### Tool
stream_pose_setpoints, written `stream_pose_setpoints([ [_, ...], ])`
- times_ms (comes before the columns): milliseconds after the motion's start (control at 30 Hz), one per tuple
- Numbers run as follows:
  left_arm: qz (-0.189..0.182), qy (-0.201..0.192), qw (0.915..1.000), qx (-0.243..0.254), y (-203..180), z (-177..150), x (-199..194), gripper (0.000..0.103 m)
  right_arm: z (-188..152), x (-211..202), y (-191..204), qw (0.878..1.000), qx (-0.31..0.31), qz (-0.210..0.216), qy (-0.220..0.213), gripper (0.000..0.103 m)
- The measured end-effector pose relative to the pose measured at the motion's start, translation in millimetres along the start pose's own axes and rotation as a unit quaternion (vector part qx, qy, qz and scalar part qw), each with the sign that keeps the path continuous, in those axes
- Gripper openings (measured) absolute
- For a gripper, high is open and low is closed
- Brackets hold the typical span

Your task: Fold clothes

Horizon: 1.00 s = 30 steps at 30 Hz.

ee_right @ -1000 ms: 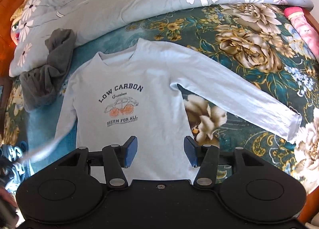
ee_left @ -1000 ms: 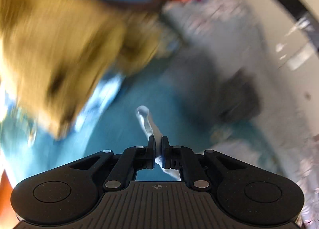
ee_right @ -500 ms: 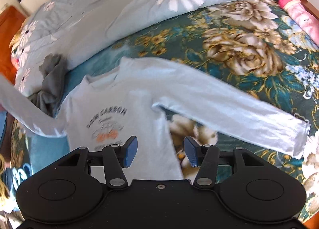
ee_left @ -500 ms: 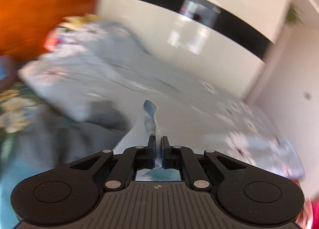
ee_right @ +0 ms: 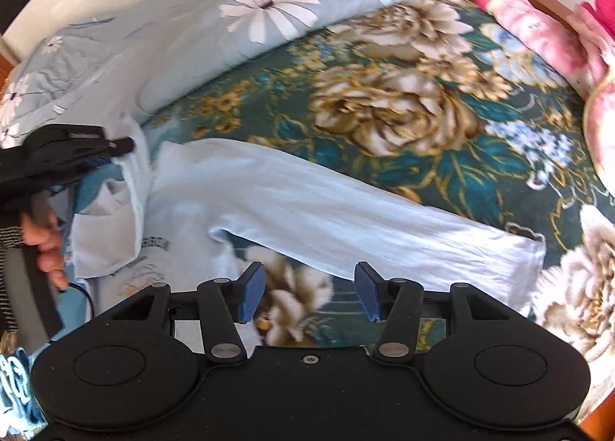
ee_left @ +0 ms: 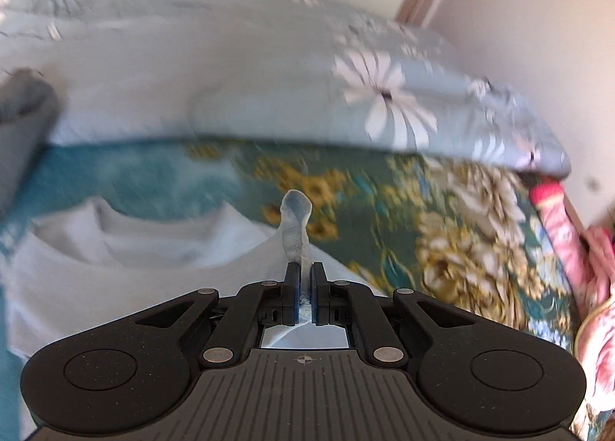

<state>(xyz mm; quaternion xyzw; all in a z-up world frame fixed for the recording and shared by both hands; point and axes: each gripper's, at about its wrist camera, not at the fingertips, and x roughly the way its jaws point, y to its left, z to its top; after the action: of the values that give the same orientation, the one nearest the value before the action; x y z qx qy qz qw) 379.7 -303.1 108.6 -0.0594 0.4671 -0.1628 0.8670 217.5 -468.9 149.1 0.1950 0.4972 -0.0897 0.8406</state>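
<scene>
A grey garment (ee_left: 23, 114) lies at the left edge of the bed (ee_right: 384, 102), against the daisy-print quilt (ee_right: 269, 6) heaped along the far side. The left gripper (ee_left: 303, 287) is clenched on a sleeve (ee_left: 294, 225) of the pale blue shirt (ee_right: 269, 202), the cuff poking up between its closed fingers; from the right wrist view that sleeve is drawn over the shirt's chest, hiding most of the print, so no lettering reads whole. The shirt rests on the bed's flowered cover, its other sleeve stretched toward the right edge. The right gripper (ee_right: 309, 297) hovers over it, fingers spread, grasping nothing. Pink bedding (ee_right: 538, 29) sits at the far right corner.
</scene>
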Motion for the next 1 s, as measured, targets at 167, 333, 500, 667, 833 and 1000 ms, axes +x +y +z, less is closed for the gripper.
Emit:
stream_pose_setpoints([
  [167, 0.006, 0.055, 0.9984, -0.009, -1.0, -10.5, 19.1, 0.011, 2.5, 8.8, -5.4, 1.000, 0.000, -0.007, 0.003, 0.052],
  [333, -0.003, 0.074, 0.9969, -0.028, 22.4, -28.3, 3.4, 0.053, 11.1, 21.7, 3.7, 1.000, -0.009, 0.000, 0.003, 0.052],
  [500, 0.029, 0.045, 0.9967, -0.061, 76.4, -45.2, -36.0, 0.072, 25.9, 46.1, 23.8, 0.999, -0.026, 0.028, 0.003, 0.052],
  [667, 0.133, 0.038, 0.9828, -0.122, 166.3, -40.5, -52.2, 0.073, 45.6, 82.7, 50.6, 0.996, -0.042, 0.073, 0.012, 0.052],
  [833, 0.180, 0.023, 0.9693, -0.166, 233.6, -20.2, -57.9, 0.076, 64.5, 128.2, 73.6, 0.995, -0.038, 0.086, 0.029, 0.052],
  [1000, 0.187, 0.022, 0.9641, -0.188, 264.0, -9.2, -54.9, 0.078, 81.6, 164.0, 84.3, 0.996, -0.027, 0.074, 0.046, 0.052],
])
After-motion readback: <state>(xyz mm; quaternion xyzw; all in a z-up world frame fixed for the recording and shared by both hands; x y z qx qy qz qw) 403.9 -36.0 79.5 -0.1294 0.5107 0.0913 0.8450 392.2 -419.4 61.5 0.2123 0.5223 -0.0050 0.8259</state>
